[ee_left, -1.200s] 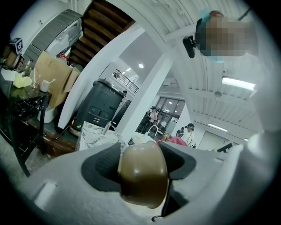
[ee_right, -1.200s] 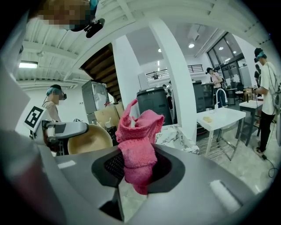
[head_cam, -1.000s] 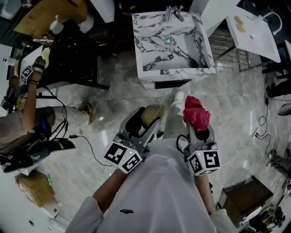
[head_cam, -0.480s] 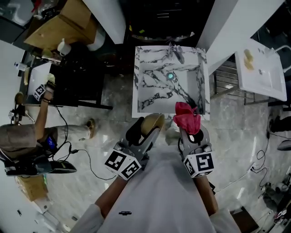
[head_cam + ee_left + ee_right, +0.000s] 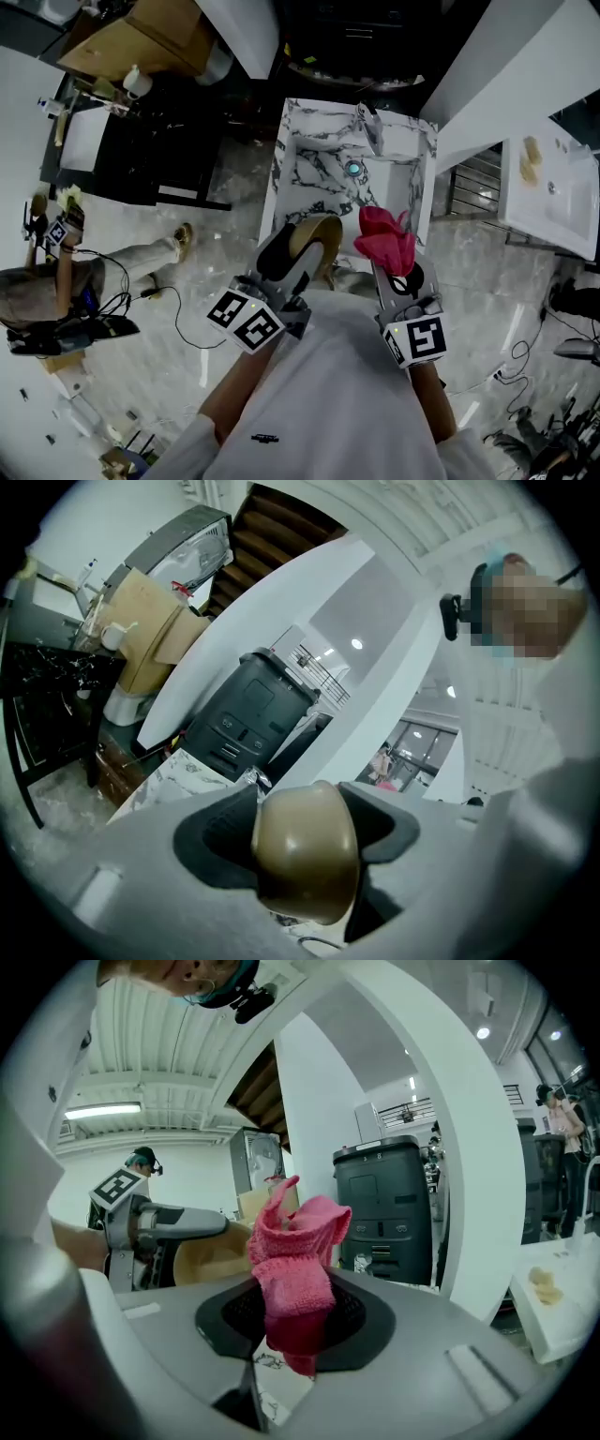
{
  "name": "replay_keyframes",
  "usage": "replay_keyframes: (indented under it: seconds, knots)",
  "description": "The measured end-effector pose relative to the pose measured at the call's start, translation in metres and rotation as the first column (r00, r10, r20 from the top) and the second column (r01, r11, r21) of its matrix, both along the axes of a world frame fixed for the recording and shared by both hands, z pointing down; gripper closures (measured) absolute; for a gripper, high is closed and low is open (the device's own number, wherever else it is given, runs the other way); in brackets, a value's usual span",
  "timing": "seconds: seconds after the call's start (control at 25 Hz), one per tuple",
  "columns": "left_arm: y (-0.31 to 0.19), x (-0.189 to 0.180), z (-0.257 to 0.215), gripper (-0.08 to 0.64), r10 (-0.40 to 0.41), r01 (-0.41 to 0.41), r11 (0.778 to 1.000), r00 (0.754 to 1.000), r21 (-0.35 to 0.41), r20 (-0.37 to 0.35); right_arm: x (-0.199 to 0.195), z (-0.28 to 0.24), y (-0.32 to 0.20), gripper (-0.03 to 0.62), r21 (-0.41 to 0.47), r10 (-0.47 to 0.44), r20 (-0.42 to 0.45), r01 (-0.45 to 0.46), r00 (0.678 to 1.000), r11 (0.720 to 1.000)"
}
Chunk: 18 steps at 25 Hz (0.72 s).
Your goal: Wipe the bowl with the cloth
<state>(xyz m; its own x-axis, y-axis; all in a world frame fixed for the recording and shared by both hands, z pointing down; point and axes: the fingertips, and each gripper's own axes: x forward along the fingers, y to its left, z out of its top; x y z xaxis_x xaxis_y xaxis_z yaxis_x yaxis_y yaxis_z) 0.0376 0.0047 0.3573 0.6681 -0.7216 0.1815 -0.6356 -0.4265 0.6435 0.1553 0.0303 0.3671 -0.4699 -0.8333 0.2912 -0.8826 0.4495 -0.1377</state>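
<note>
Bowl (image 5: 317,240) and cloth (image 5: 384,239) gripped, not yet touching
Left claw (image 5: 298,259) clamps the tan bowl at centre frame; right claw (image 5: 392,268) pinches the pink cloth just beside it, apparently readied for wiping.

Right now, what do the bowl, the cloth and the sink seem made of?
The bowl: glazed ceramic or smooth plastic, can't tell; tan, glossy with soft highlights.
The cloth: pink terry or microfibre, visibly looped, fuzzy weave.
The sink: white marble or marble-print, dark veining, polished look.
</note>
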Motion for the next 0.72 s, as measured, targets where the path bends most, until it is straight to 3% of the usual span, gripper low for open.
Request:
replay_keyframes:
  seconds: [0.36,0.56,0.72]
  knots:
    - [-0.014,-0.017,-0.001,0.281,-0.009,0.004,0.998,0.997,-0.061,-0.078,-0.041,-0.023,-0.002,0.486,0.042,-0.152,-0.085,0.156,0.985,0.987]
    - [-0.032,-0.015,-0.007,0.282,0.005,-0.011,0.999,0.990,-0.045,-0.142,-0.053,-0.014,-0.002,0.486,-0.019,-0.245,-0.281,0.250,0.928,0.968]
    - [-0.040,-0.014,-0.005,0.281,0.020,-0.028,0.999,0.983,-0.039,-0.182,-0.060,-0.010,-0.005,0.486,-0.056,-0.246,-0.329,0.241,0.912,0.969]
